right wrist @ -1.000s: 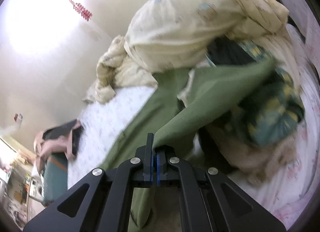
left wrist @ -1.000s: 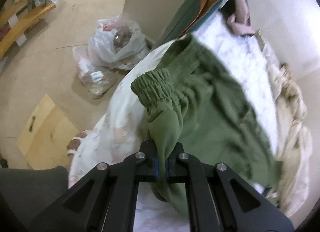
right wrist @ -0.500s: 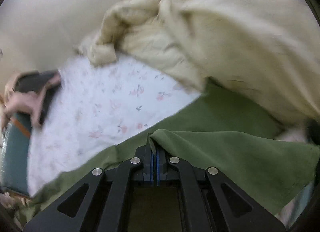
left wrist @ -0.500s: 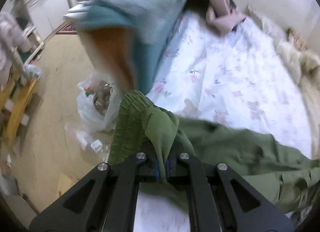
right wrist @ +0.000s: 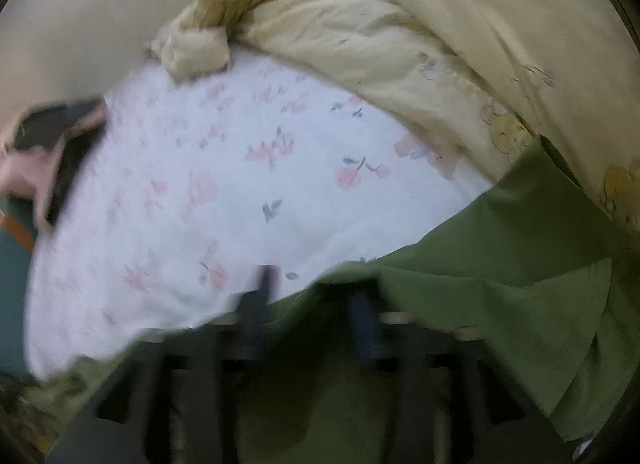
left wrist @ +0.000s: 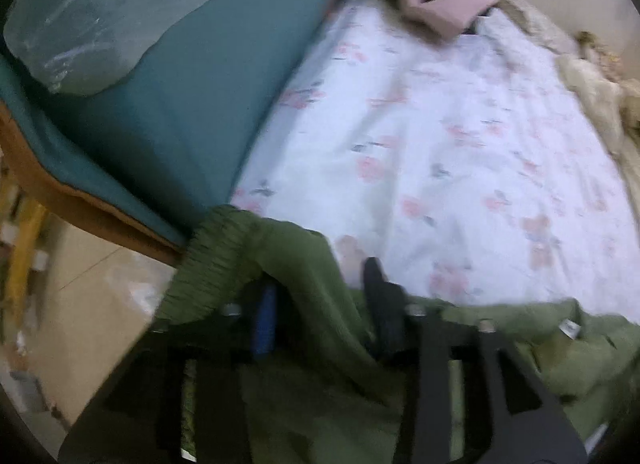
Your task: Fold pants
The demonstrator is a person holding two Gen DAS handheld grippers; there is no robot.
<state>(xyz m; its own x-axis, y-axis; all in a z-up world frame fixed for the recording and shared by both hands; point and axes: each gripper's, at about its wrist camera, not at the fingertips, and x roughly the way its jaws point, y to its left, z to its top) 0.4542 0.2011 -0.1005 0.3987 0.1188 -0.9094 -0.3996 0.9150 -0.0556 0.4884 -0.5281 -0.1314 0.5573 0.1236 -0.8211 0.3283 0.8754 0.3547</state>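
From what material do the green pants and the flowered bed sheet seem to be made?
Green pants: probably a thick, matte knit such as cotton fleece; soft rounded folds, a gathered elastic band, no shine.
Flowered bed sheet: probably thin woven cotton, matte; it lies flat with fine creases and a printed pink pattern. Motion blur hides the weave.

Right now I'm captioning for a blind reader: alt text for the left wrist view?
The left gripper, jaws apart, hangs over green pants on a flowered bedsheet; a teal cushion lies left.

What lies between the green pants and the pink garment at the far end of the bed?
In the left wrist view, only bare floral bedsheet separates the green pants from the pink garment; nothing else rests on that stretch.
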